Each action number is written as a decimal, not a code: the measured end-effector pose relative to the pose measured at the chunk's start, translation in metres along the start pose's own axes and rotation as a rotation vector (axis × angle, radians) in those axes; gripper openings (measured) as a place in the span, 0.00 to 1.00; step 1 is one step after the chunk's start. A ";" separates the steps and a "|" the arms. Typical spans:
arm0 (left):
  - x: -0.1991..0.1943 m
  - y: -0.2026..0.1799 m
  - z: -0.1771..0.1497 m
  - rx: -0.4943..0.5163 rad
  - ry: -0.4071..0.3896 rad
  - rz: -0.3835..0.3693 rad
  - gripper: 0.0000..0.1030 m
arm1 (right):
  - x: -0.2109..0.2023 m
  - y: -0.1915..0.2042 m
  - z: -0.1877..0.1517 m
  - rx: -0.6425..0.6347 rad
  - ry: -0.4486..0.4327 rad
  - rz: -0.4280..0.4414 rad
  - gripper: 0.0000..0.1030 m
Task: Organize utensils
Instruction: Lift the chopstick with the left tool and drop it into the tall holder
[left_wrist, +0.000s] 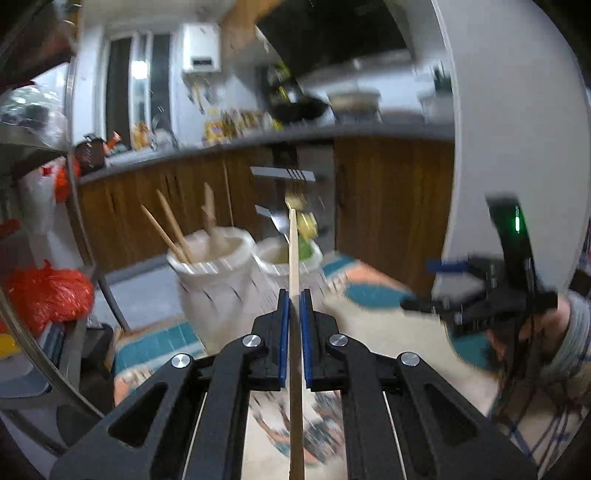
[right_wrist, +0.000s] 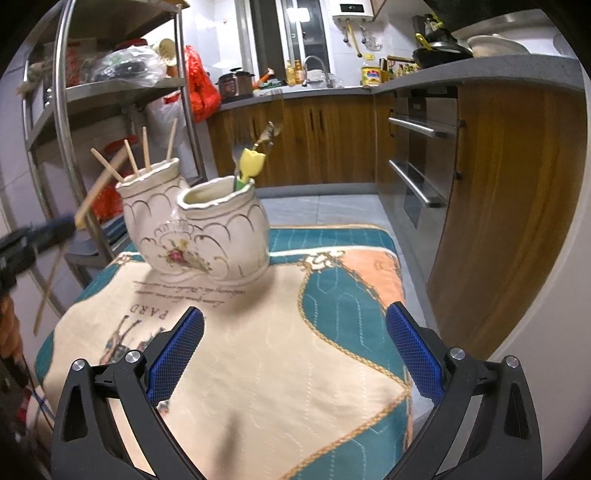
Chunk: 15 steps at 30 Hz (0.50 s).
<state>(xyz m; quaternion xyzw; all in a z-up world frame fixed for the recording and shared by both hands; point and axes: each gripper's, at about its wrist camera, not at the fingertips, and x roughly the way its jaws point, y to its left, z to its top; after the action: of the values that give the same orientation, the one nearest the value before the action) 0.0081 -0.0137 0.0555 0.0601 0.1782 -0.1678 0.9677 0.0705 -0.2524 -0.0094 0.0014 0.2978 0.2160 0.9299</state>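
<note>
**Chopstick pinched, right tool idle**

Printed on cloth (right_wrist: 258, 369) over worktop: "PARD", upside down. Left tool (left_wrist: 294, 302) pressed together on a wooden chopstick (left_wrist: 293, 258), raised near twin ceramic holder (right_wrist: 199, 225) with chopsticks in left cup (right_wrist: 147, 192). Right tool (right_wrist: 295, 343) spread wide, holding nothing, above cloth.

Table under a patterned teal-and-cream cloth (right_wrist: 258, 350), two cream ceramic utensil jars (right_wrist: 221, 229) standing joined at its far end
</note>
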 end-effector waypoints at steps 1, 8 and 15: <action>-0.005 0.004 0.005 -0.008 -0.033 0.008 0.06 | 0.000 0.004 0.003 -0.006 -0.006 0.004 0.95; -0.002 0.066 0.057 -0.206 -0.312 0.048 0.06 | 0.002 0.016 0.012 -0.014 -0.030 0.030 0.95; 0.044 0.090 0.074 -0.301 -0.376 0.083 0.06 | 0.008 0.015 0.011 0.010 -0.031 0.056 0.95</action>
<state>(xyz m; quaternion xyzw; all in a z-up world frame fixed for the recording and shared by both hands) 0.1021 0.0441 0.1131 -0.1100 0.0152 -0.1076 0.9880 0.0767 -0.2343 -0.0028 0.0178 0.2844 0.2404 0.9279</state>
